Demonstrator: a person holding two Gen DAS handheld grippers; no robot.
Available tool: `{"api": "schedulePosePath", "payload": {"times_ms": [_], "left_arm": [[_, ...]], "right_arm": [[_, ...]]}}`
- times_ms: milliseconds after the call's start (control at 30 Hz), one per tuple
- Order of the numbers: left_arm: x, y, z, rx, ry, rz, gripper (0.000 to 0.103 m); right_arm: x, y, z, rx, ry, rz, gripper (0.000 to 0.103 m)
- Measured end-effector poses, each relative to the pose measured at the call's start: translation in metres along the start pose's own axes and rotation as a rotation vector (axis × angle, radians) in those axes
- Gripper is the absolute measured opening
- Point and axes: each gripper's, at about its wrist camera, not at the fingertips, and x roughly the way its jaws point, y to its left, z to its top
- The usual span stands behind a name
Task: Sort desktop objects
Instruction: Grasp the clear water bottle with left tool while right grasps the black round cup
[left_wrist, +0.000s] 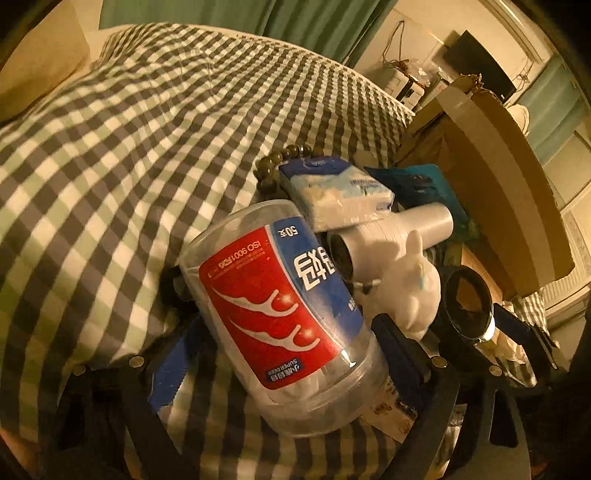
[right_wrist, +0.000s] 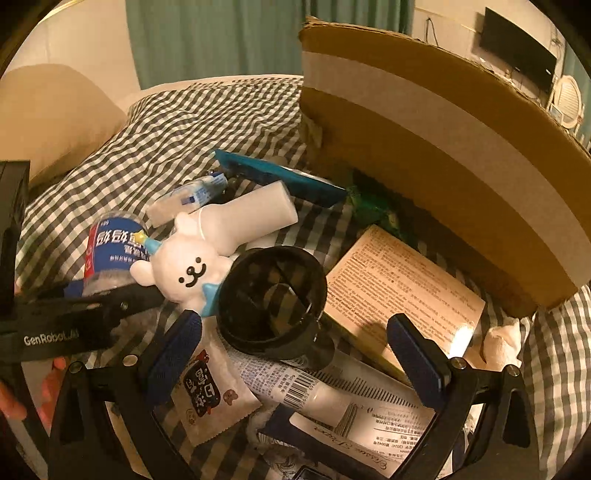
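A clear plastic jar with a red and blue label (left_wrist: 280, 314) lies on its side between the fingers of my left gripper (left_wrist: 288, 354), which close on it. The jar also shows in the right wrist view (right_wrist: 110, 251), with the left gripper's arm across it. A white bear plush (right_wrist: 192, 266) lies beside a white tube (right_wrist: 255, 214), a tissue pack (left_wrist: 340, 192) and a black cup (right_wrist: 273, 299). My right gripper (right_wrist: 299, 354) is open around the black cup and a white tube with a barcode (right_wrist: 332, 395).
A cardboard box (right_wrist: 443, 147) stands at the right on the checked bedspread (left_wrist: 147, 129). A tan booklet (right_wrist: 402, 295), a snack sachet (right_wrist: 210, 398), a teal packet (right_wrist: 280, 177) and dark beads (left_wrist: 273, 162) lie in the pile. A pillow (right_wrist: 48, 118) lies far left.
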Motion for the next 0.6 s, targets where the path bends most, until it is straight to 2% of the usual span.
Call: {"api": "schedulePosePath", "payload": {"times_ms": [33,100,200,267,300,333,600], "left_arm": [[-0.001,-0.001,0.001,0.009,-0.006,-0.001,0.082],[-0.003,0.002,0.003,0.004,-0.016,0.003,0.080],[-0.004,0.008,0.004,-0.022,-0.025,-0.004,0.079],[-0.007,0.010,0.005,-0.028,-0.037,0.004,0.079],[-0.008,0.011,0.005,-0.031,-0.038,0.005,0.079],[-0.008,0.012,0.005,-0.038,-0.040,0.004,0.079],[-0.019,0.016,-0.005,-0.034,-0.062,0.024,0.079]], "right_arm": [[0.002,0.001,0.001,-0.009,0.000,-0.007,0.101],[0.008,0.002,0.003,-0.022,0.005,-0.021,0.100],[0.012,0.007,0.007,-0.046,-0.004,-0.015,0.087],[0.012,0.013,0.009,-0.067,-0.009,0.006,0.068],[0.011,0.015,0.009,-0.073,-0.012,0.019,0.061],[0.010,0.018,0.009,-0.077,-0.010,0.024,0.059],[-0.003,0.010,0.006,-0.039,-0.025,0.043,0.058]]}}
